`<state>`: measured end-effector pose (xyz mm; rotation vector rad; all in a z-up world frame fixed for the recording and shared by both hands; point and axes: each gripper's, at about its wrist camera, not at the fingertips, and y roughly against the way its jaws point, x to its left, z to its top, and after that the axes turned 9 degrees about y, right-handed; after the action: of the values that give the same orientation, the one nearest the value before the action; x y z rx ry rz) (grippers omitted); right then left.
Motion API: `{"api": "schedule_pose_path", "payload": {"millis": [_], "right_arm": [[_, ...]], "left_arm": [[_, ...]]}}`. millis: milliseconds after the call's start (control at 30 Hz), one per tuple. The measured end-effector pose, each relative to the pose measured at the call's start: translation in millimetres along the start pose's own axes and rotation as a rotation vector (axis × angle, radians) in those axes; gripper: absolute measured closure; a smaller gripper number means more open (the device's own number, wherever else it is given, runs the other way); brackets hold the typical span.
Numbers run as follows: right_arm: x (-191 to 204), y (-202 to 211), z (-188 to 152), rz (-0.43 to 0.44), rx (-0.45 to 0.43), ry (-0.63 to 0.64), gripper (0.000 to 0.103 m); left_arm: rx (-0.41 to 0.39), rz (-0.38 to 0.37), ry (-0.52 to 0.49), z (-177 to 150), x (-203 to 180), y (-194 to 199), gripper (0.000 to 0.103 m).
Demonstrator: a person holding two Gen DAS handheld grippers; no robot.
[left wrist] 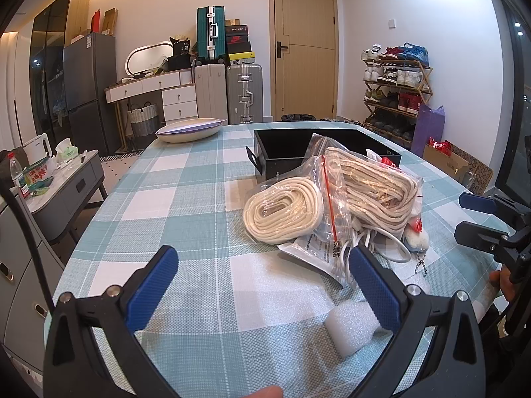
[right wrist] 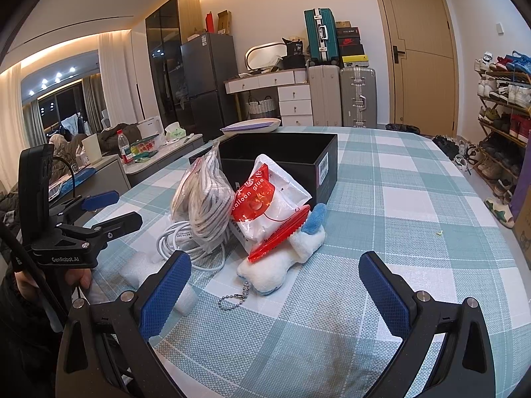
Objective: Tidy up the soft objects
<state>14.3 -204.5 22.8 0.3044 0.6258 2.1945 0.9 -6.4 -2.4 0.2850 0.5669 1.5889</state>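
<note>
A pile of soft objects lies on the checked table in front of a black box (left wrist: pixel 282 152) (right wrist: pixel 282 156). It holds two clear bags of cream rope (left wrist: pixel 282 212) (left wrist: pixel 378 185) (right wrist: pixel 205 205), a white cable (right wrist: pixel 179 238), a red "balloon glue" bag (right wrist: pixel 265 205), a white plush toy with a blue ear and bead chain (right wrist: pixel 282 265) and white foam pieces (left wrist: pixel 351 328) (right wrist: pixel 139 268). My left gripper (left wrist: pixel 262 262) (right wrist: pixel 113 209) is open, just short of the pile. My right gripper (right wrist: pixel 275 275) (left wrist: pixel 471 215) is open, facing the plush toy.
A white oval dish (left wrist: pixel 189 129) (right wrist: pixel 252 126) sits at the table's far edge. A grey side table (left wrist: pixel 66 182) with bottles stands to the left. Suitcases, a dresser, a door and a shoe rack (left wrist: pixel 395 96) line the far walls.
</note>
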Motion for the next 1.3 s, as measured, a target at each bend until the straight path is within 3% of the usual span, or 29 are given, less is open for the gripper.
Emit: {"api": "schedule_pose_path", "payload": {"millis": [733, 1100, 1300], "right_arm": [[0, 0, 0, -0.004, 0.0, -0.001, 0.0], [3, 9, 10, -0.066, -0.02, 0.036, 0.0], [3, 7, 12, -0.049, -0.003, 0.033, 0.0]], "left_arm": [[0.018, 0.015, -0.011, 4, 0, 3, 0.0], [0.055, -0.07, -0.038, 0, -17, 9, 0.0], [0.088, -0.134, -0.044, -9, -28, 10, 0.0]]}}
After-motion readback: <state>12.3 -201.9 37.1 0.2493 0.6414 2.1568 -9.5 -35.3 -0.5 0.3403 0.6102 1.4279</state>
